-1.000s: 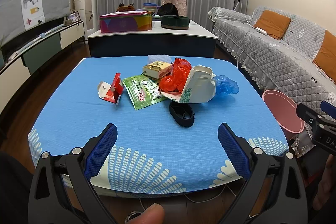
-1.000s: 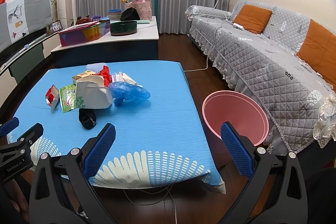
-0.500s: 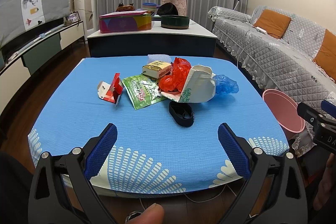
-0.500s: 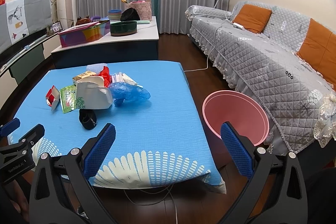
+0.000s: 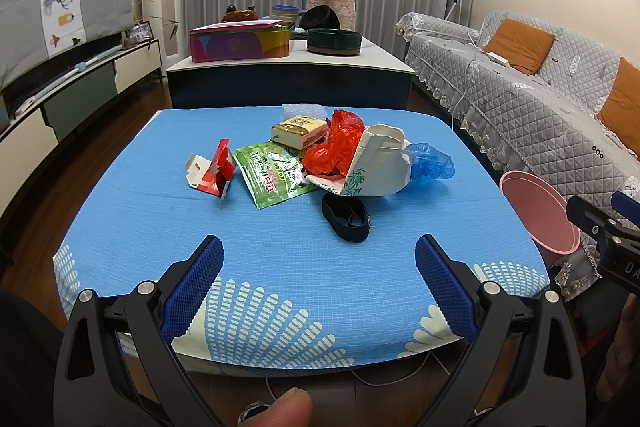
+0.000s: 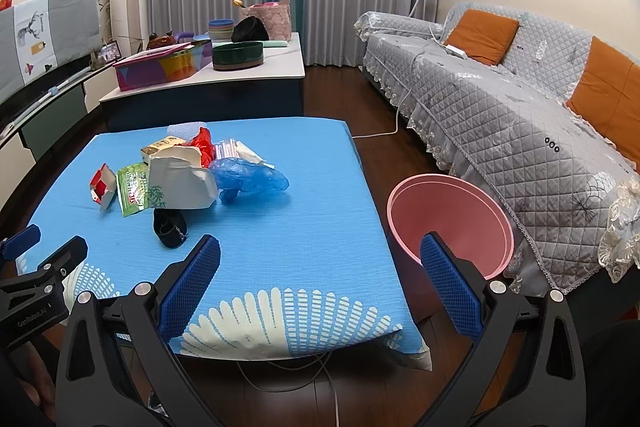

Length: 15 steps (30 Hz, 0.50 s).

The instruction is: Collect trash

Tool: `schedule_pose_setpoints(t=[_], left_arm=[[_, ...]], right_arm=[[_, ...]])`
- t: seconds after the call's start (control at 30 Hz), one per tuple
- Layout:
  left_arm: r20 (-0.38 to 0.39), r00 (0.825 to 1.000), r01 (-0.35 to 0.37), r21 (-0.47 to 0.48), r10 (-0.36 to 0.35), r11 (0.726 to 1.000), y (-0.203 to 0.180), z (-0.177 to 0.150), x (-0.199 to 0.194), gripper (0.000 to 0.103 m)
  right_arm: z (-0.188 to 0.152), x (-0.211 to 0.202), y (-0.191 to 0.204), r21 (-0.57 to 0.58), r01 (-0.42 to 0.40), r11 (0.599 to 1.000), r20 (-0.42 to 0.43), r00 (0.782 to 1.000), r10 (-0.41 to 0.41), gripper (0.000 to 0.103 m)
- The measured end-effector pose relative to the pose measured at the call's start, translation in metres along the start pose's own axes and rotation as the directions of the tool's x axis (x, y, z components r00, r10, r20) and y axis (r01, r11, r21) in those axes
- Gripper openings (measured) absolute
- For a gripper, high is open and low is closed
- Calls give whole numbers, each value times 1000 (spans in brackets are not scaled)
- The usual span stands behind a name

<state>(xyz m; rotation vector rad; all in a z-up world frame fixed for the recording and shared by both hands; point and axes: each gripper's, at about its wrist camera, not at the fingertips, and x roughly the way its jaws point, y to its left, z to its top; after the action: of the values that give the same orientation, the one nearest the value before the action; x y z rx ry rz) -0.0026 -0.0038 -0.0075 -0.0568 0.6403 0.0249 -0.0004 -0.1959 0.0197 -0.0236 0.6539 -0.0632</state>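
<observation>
Left wrist view
Left gripper: jaws spread wide, nothing between the blue pads, held low over the near edge of the table.
Table: covered in a blue cloth with white fan prints along the near edge.
Trash pile: heaped past the middle of the table, well apart from the gripper.
Red-and-white carton: leftmost piece, lying a little apart from the rest.
Green packet: flat, just right of the carton, its right edge tucked under the heap.
Yellow box: behind the packet, beside the red plastic bag.
White paper box: torn open and tipped, leaning on the red bag.
Blue plastic bag: crumpled against the right side of the white box.
Black band: nearest item, alone on the cloth in front of the white box; it looks like an elastic loop, though I can't be sure.
Pink bin: on the floor off the table's right edge.

Right wrist view
Right gripper: also wide open and empty, above the table's near right corner.
Pink bin: standing between table and grey quilted sofa, its mouth open upward, just beyond the right finger.
Trash pile: on the left half of the table, far from this gripper.
</observation>
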Motion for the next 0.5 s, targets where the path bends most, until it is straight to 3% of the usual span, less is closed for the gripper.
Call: schedule_pose_setpoints(t=[0.5], left_arm=[[-1,1000,0,1,0,1000,0,1,0,94]], right_arm=[[1,-1,3,-2,-7,1000,2,1000,7,98]])
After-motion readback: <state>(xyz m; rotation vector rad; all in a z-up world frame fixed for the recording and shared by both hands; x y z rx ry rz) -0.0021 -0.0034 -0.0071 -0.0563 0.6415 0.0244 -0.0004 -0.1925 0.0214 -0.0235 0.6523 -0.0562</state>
